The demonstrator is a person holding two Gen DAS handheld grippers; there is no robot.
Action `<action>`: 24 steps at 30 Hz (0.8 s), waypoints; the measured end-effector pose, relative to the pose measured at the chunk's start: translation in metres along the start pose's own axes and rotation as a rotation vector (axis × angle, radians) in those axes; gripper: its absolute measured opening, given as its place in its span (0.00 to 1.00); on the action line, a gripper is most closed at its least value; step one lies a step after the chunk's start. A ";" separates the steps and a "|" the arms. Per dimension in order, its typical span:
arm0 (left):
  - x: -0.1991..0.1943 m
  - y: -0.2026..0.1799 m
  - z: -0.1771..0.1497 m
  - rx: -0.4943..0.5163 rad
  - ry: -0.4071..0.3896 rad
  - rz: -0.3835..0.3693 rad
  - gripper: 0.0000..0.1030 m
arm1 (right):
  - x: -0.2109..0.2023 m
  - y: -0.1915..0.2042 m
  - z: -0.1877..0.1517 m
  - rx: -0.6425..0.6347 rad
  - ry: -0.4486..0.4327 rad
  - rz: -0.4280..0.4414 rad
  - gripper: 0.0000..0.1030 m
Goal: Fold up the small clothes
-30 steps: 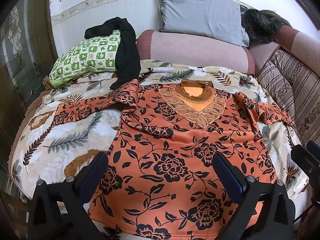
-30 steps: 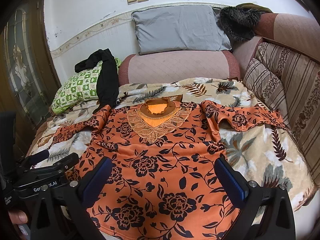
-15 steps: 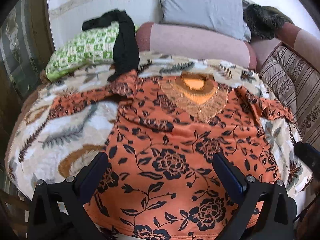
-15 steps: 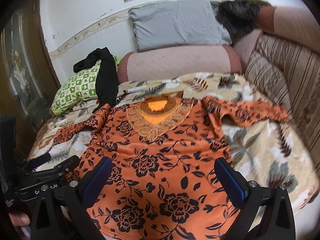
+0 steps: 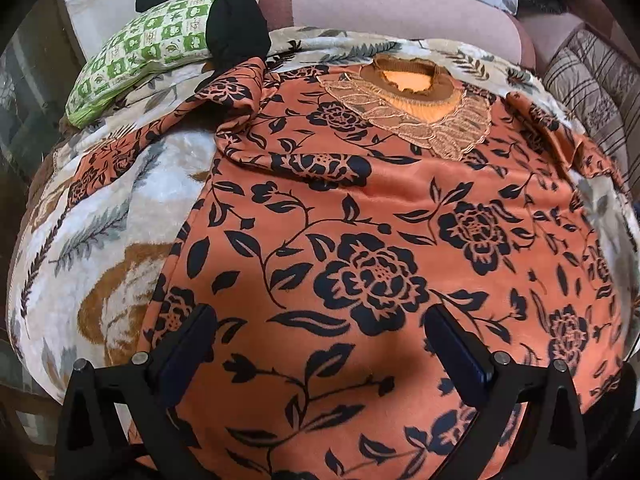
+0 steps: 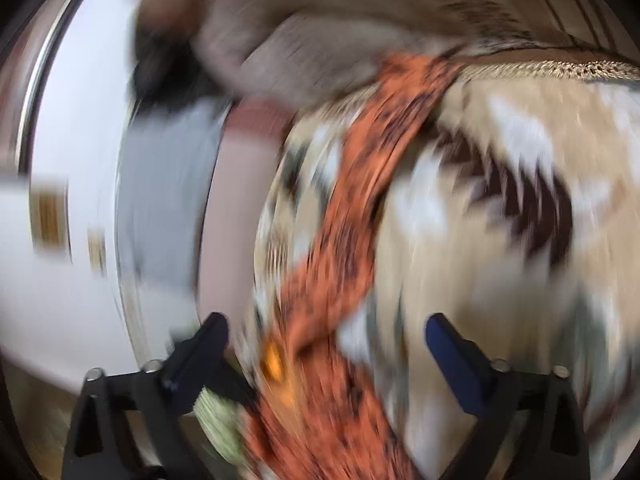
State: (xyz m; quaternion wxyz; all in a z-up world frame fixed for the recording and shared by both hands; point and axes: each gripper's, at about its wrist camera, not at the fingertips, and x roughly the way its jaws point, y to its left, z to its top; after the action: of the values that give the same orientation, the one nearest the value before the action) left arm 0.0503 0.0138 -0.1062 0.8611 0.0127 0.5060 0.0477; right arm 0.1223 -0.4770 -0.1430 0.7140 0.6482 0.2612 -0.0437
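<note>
Left wrist view, orange floral top spread flat on leaf-print blanket, hem between wide-open left gripper jaws, unpinched, right gripper blurred, jaws closing with nothing pinched, orange sleeve beyond them, green pillow behind.

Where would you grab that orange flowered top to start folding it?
Probably the sleeve stretched flat across the blanket, pinched at its free end from above. It lies clear of the orange flowered top, so it could swing inward easily. The other sleeve is bunched.
</note>
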 end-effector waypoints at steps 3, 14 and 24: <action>0.006 0.002 0.005 -0.003 -0.002 0.014 1.00 | 0.030 -0.003 0.044 0.043 -0.021 -0.013 0.85; 0.047 0.030 -0.001 -0.079 0.033 -0.073 1.00 | 0.077 0.044 0.072 -0.298 -0.109 -0.311 0.08; 0.042 0.038 -0.007 -0.038 0.005 -0.142 1.00 | 0.089 0.264 -0.221 -1.145 0.052 0.028 0.07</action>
State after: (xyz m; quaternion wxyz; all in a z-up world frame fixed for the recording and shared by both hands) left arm 0.0623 0.0552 -0.1436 0.8612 -0.0398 0.5066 -0.0040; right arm 0.2344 -0.2021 0.0519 0.9451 0.1622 0.2522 0.1301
